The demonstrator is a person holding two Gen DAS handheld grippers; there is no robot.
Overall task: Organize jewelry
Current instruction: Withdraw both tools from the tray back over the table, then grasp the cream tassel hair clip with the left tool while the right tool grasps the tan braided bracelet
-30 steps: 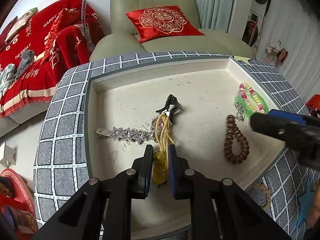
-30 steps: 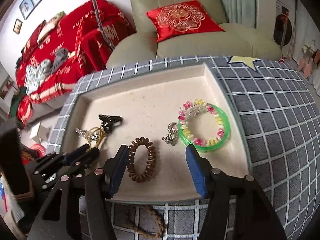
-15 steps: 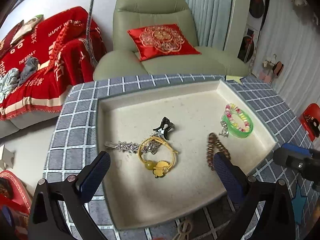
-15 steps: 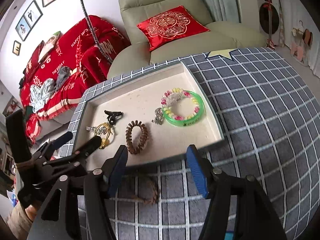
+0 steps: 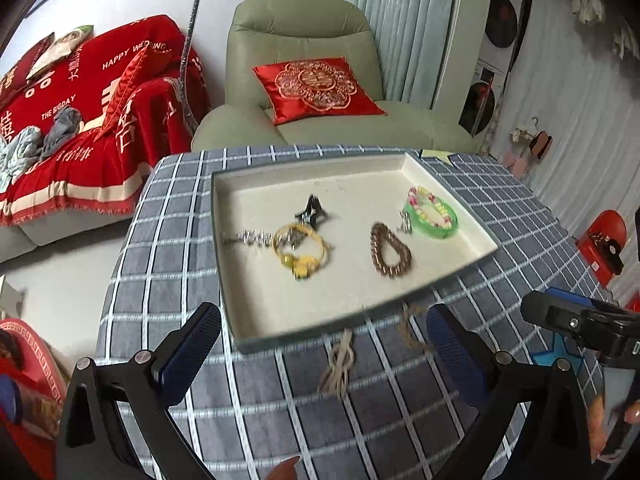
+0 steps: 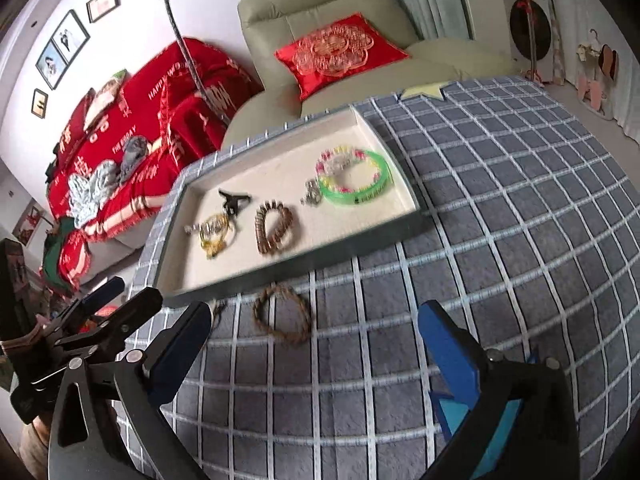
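A cream-lined tray [image 5: 288, 334] sits on the checked cloth. In it lie a yellow bead bracelet [image 5: 302, 250], a silver star clip [image 5: 250, 237], a black claw clip [image 5: 312, 210], a brown coil bracelet [image 5: 390, 250] and a green bangle [image 5: 432, 216] with a beaded band on it. A braided brown bracelet [image 6: 284, 316] and a tan knotted cord [image 5: 338, 364] lie on the cloth before the tray. My left gripper [image 5: 324, 344] is open and empty, back from the tray's front wall. My right gripper [image 6: 316, 338] has its jaws opening, empty, just short of the braided bracelet.
A green armchair [image 5: 304, 20] with a red cushion [image 5: 316, 88] stands behind the table. A sofa under a red blanket [image 5: 80, 120] is at the left. The cloth's left edge [image 5: 116, 264] drops to the floor. A blue star patch [image 5: 560, 354] lies near the right gripper's body.
The left gripper let go of the yellow bracelet, opened wide and pulled back and up out of the tray. The right gripper widened and drew back over the cloth before the tray.
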